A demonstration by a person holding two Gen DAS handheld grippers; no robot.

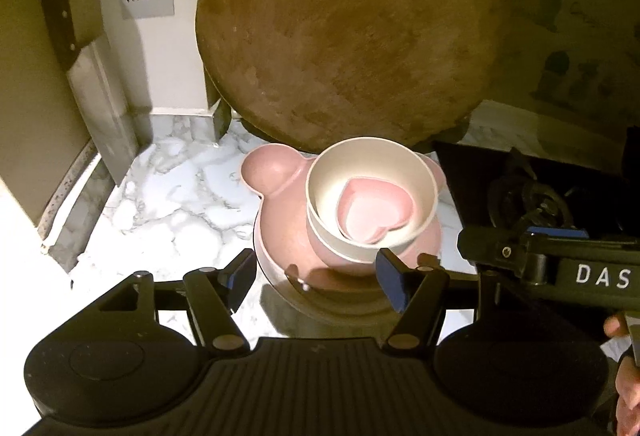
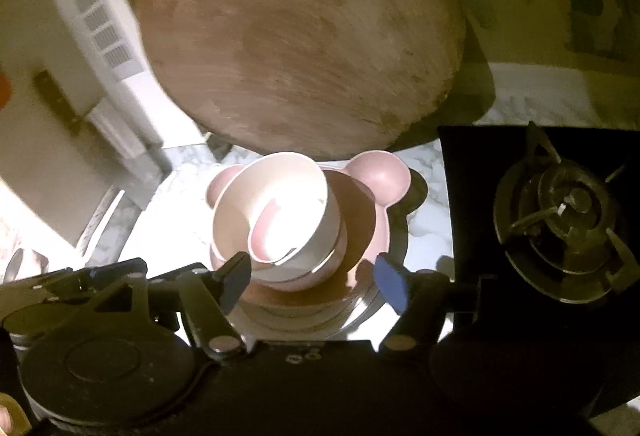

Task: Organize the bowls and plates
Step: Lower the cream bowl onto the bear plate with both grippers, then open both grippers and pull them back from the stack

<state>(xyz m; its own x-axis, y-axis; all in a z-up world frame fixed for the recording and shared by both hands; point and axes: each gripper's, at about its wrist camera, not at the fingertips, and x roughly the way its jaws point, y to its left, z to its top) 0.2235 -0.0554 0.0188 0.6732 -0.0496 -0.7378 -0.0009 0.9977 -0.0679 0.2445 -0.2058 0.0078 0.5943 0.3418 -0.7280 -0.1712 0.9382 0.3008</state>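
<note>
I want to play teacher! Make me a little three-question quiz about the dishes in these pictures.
1. True or false: the pink heart-shaped dish sits inside the white bowl.
2. What stands upright behind the stacked dishes? A) a round wooden board B) a green bucket C) a glass jug
3. Fill in: the bear-eared plate is coloured ____.

Key: 1 true. 2 A, the round wooden board. 3 pink.

Bonus fact: the left gripper and the right gripper are both open, holding nothing.
</note>
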